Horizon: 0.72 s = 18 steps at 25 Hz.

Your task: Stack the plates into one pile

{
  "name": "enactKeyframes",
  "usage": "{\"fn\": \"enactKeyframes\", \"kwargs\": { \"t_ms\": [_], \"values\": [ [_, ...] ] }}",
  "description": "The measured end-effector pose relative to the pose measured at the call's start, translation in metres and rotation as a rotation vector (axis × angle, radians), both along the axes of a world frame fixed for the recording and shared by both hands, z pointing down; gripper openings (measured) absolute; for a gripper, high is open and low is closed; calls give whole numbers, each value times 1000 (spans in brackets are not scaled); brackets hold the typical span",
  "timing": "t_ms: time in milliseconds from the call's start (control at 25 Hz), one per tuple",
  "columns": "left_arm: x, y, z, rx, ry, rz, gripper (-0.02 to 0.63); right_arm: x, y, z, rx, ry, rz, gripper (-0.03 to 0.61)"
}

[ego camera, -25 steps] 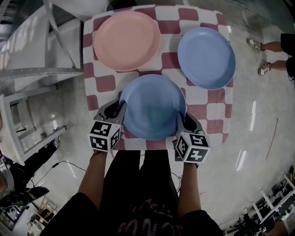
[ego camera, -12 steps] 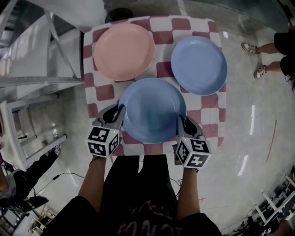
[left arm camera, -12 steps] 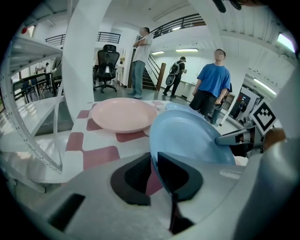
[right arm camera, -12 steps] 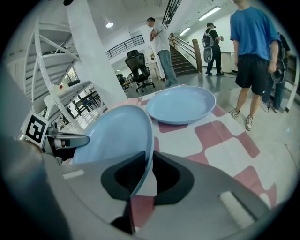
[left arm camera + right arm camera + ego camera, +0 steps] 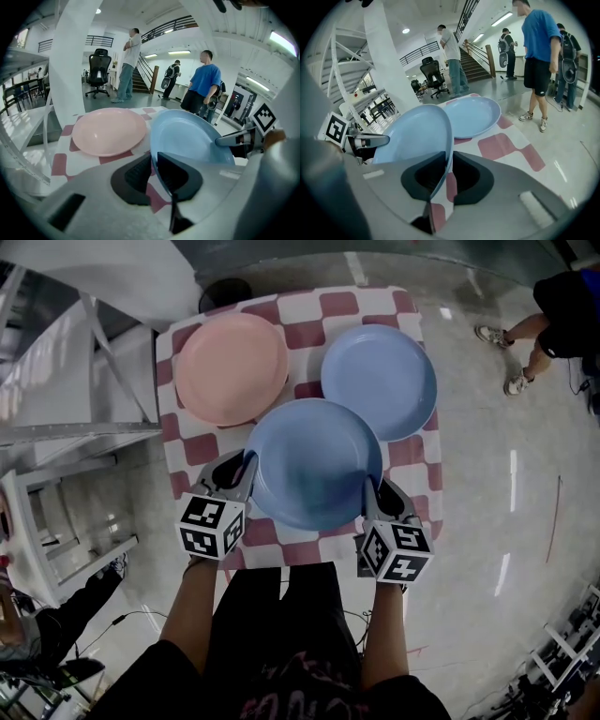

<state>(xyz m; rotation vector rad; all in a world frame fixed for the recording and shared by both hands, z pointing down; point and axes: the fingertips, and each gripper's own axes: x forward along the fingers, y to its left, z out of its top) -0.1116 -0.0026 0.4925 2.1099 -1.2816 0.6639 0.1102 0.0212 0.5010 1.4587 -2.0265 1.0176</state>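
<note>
Blue plate pinched at opposite rims; left claw, just tightened, right claw, both narrow.

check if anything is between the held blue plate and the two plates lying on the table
Nothing visible does. The held blue plate is lifted over the checked tablecloth, its far rim near the other blue plate and the pink plate; neither has anything on it.
</note>
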Motion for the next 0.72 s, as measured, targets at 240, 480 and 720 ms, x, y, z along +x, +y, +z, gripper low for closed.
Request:
{"fn": "enactKeyframes", "kwargs": {
  "t_ms": [240,480,720],
  "values": [
    [28,-28,-6,30,13,34,40,27,-18,-7,31,12,36,58],
    [49,-58,-17,67,24,58,37,47,-41,-18,68,17,68,57],
    [68,-86,-24,97,23,88,37,64,-62,-25,99,22,87,57]
  ]
}}
